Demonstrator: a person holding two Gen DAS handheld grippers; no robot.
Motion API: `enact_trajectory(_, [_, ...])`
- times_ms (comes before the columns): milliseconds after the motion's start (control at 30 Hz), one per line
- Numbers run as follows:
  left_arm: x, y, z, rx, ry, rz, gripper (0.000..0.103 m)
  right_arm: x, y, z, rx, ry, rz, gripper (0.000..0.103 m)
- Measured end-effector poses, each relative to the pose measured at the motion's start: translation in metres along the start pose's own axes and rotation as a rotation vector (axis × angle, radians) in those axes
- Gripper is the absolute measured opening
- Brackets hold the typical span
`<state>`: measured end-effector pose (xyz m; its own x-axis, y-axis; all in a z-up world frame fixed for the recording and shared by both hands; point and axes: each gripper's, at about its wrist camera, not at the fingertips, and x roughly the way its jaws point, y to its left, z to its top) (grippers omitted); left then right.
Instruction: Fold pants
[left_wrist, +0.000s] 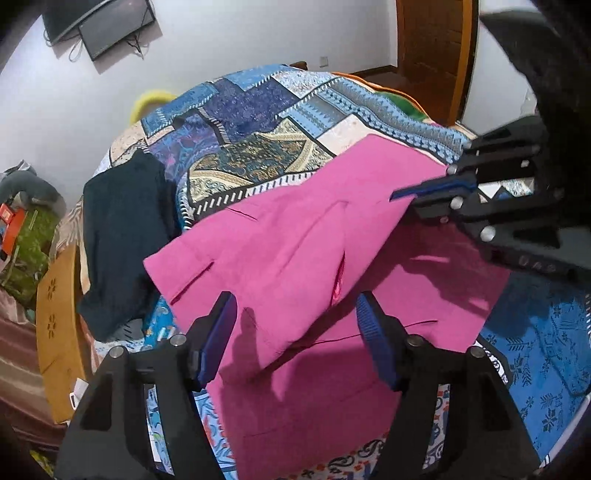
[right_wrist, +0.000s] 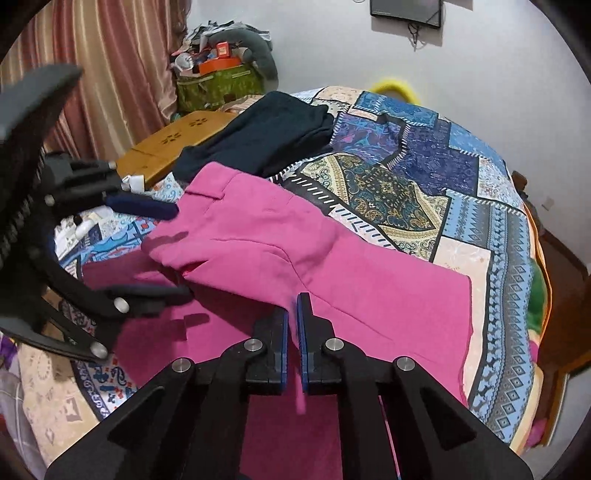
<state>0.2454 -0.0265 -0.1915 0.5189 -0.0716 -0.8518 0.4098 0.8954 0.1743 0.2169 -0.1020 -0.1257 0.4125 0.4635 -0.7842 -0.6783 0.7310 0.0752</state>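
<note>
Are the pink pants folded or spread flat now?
Partly folded: the waist half of the pink pants lies doubled over the lower layer, and the right gripper pinches one edge.

The right gripper (right_wrist: 292, 308) pinches a fold of the pink pants (right_wrist: 266, 236) on the patchwork bedspread (right_wrist: 424, 173), the left gripper (right_wrist: 173, 251) spread beside them.

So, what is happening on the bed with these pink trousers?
A person is folding pink pants on a bed covered with a patchwork bedspread, using a handheld gripper in each hand. The waist part is already laid over the legs. The right gripper is shut on a fold of the pink fabric. The left gripper is open above the pants, with nothing pressed between its pads. A dark garment lies further back on the bed, beside the pants.
</note>
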Motion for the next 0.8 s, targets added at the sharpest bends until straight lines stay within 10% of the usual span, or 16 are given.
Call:
enact_trajectory(167, [0.007, -0.002, -0.003, -0.005, 0.020, 0.064, 0.066, -0.010, 0.000, -0.002, 0.024, -0.019, 0.020, 0.004])
enact_trajectory(300, [0.003, 0.008, -0.006, -0.045, 0.021, 0.057, 0.020, -0.018, 0.006, -0.010, 0.015, -0.024, 0.030, 0.003])
enact_trajectory(400, [-0.006, 0.007, -0.010, -0.039, -0.002, 0.082, 0.011, -0.023, 0.011, -0.015, 0.006, -0.032, 0.031, 0.003])
enact_trajectory(567, [-0.023, 0.006, -0.009, -0.055, -0.031, 0.092, 0.009, -0.024, 0.021, -0.022, -0.028, -0.011, 0.026, 0.003])
enact_trajectory(800, [-0.046, 0.000, -0.009, -0.055, -0.070, 0.078, 0.008, -0.021, 0.026, -0.030, -0.061, -0.009, -0.077, 0.038])
